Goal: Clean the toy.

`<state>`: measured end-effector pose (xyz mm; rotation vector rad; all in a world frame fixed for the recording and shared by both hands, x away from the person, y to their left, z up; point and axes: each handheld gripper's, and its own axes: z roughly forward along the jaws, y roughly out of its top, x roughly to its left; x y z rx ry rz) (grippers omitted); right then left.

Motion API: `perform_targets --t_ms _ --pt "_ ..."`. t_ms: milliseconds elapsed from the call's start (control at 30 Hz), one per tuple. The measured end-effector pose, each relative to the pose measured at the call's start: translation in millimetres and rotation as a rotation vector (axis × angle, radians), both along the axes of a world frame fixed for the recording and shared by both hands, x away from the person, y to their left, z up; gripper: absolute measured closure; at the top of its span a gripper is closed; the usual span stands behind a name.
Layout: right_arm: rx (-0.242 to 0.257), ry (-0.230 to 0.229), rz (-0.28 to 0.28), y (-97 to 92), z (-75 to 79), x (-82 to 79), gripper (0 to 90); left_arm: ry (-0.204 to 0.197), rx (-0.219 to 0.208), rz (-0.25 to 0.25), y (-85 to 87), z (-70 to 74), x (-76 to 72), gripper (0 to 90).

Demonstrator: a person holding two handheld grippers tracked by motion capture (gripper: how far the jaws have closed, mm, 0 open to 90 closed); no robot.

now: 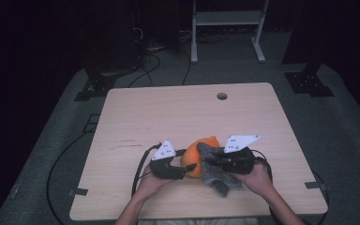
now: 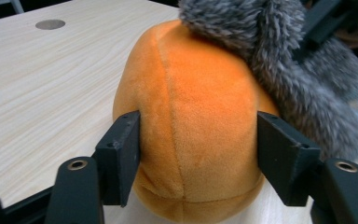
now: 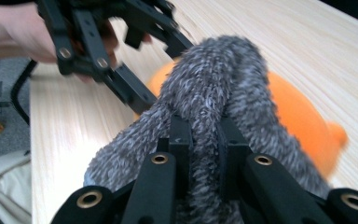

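We note an orange plush toy (image 1: 193,158) on the light wooden counter (image 1: 168,117), near the counter's 6 o'clock edge and slightly right of centre in the high view. A grey fuzzy cloth (image 1: 213,171) lies draped over the toy's side at about 3 o'clock of it and trails down toward 5 o'clock onto the counter surface.

Left claw (image 2: 198,154): in the left gripper view its two black jaws stand on either side of the orange toy's lower body. The left jaw's pad lies right against the plush; the right jaw sits just at the plush edge, and we cannot tell whether it presses. The jaws are moderately narrow, bracketing the toy without a clear squeeze. In the high view this claw (image 1: 187,169) comes at the toy from 9 o'clock, held by the person's left hand (image 1: 152,183).

Right claw (image 3: 204,140): in the right gripper view the jaws stand close together, pinching a fold of the grey cloth between the pads. The cloth bulges above and to both sides of the jaws. Beyond it, the orange toy shows at 2 to 3 o'clock, and the left claw with its hand at 10 to 11 o'clock. In the high view the person's right hand (image 1: 255,178) holds this claw (image 1: 211,161) from 3 o'clock.

A round hole (image 1: 222,96) sits in the counter near its 12 o'clock edge, well apart from the toy.
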<state>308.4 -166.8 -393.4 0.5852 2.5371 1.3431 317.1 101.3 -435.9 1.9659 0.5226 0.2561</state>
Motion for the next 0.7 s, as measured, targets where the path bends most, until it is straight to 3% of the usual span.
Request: perform_targets --t_ms 67,167,267,367,400,567,633,700 --pt "-0.031 -0.01 -0.031 -10.2 -4.9 -2.4 78.4 -0.007 0.01 -0.006 0.0 0.0 -1.2 36.5" --pt "-0.024 -0.006 -0.036 -13.4 -5.4 -3.1 74.2 -0.01 0.009 -0.01 -1.1 0.0 -1.4 37.1" --pt "0.001 -0.063 -0.039 -12.0 2.4 -7.1 57.6 -0.015 0.017 -0.014 -0.3 0.4 -1.5 36.9" --pt "0.014 -0.076 -0.039 -13.4 5.3 -5.8 54.0 -0.014 0.009 -0.016 0.1 -0.4 -1.3 37.0" --pt "0.026 -0.065 -0.041 -13.4 5.9 -0.6 49.5 -0.018 0.015 -0.021 -0.4 -0.2 -1.5 37.5" --pt "0.04 -0.023 -0.02 -2.9 2.0 7.7 46.0 -0.053 0.049 -0.06 -6.9 0.6 -6.4 37.6" --pt "0.032 -0.029 -0.031 1.6 -1.0 7.8 51.2 -0.032 0.041 -0.057 -5.1 1.2 -4.1 33.2" --pt "0.031 -0.032 -0.041 4.7 -3.1 5.5 66.1 0.078 -0.03 -0.052 -2.4 1.4 4.2 17.8"
